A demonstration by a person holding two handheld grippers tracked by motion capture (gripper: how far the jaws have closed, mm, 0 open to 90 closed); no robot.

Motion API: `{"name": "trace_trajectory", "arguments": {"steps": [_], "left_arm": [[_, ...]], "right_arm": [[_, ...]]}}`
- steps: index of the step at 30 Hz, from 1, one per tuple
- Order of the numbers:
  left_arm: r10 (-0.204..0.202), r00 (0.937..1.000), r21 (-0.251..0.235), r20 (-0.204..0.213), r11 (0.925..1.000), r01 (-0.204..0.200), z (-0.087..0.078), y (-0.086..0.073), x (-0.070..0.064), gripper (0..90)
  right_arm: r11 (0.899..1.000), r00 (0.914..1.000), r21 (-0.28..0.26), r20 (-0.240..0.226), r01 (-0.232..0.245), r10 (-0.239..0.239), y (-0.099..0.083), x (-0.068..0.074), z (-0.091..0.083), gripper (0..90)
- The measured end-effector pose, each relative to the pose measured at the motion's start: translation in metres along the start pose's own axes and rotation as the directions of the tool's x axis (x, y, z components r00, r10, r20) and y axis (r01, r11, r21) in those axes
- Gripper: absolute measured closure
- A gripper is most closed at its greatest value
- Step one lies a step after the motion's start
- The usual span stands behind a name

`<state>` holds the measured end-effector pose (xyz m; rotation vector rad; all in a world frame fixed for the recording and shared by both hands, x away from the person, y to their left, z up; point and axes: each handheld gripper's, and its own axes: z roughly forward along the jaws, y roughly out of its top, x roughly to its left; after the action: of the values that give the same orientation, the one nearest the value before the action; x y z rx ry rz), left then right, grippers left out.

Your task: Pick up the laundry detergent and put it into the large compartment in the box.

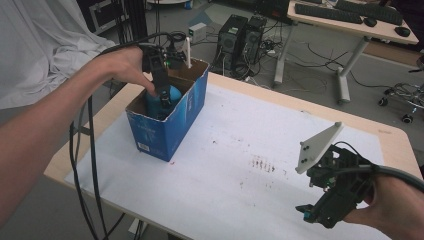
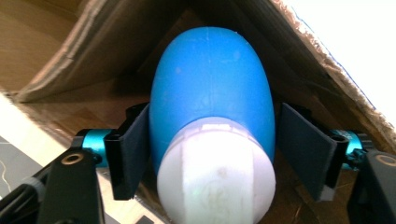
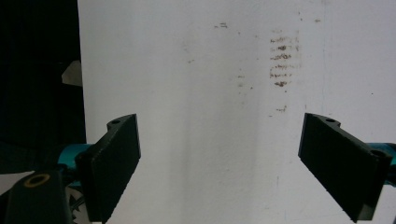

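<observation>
Blue bottle (image 2: 212, 93) between left gripper (image 2: 215, 154) jaws (wrist bent down into box (image 1: 150, 132)); right gripper (image 3: 219, 158) jaws spread.

A white sheet (image 1: 280, 150) covers the wooden tabletop (image 1: 395, 142) and carries a patch of brownish smudges (image 1: 262, 164) near its middle. Beyond the far edge, two black computer towers (image 1: 242, 37) stand on the floor among loose cables. A second desk (image 1: 345, 22) holds a keyboard (image 1: 327, 12). White cloth (image 1: 40, 45) hangs at the left.
</observation>
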<state>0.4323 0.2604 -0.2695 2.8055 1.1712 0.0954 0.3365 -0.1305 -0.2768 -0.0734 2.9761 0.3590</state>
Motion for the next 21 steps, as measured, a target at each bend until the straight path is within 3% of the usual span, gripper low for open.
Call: {"name": "trace_trajectory", "arguments": {"steps": [11, 21], "left_arm": [[-0.001, 1.0000, -0.012, -0.010, 0.9999, 0.001, -0.014, 0.000, 0.002, 25.9], [0.029, 0.9989, -0.035, -0.038, 0.9989, -0.030, -0.035, 0.006, -0.007, 25.7]], "right_arm": [[1.000, 1.0000, 0.000, 0.003, -0.003, 0.003, -0.002, 0.000, -0.002, 12.0], [1.000, 1.0000, -0.001, 0.003, -0.002, 0.002, -0.002, 0.001, -0.003, 12.0]]}}
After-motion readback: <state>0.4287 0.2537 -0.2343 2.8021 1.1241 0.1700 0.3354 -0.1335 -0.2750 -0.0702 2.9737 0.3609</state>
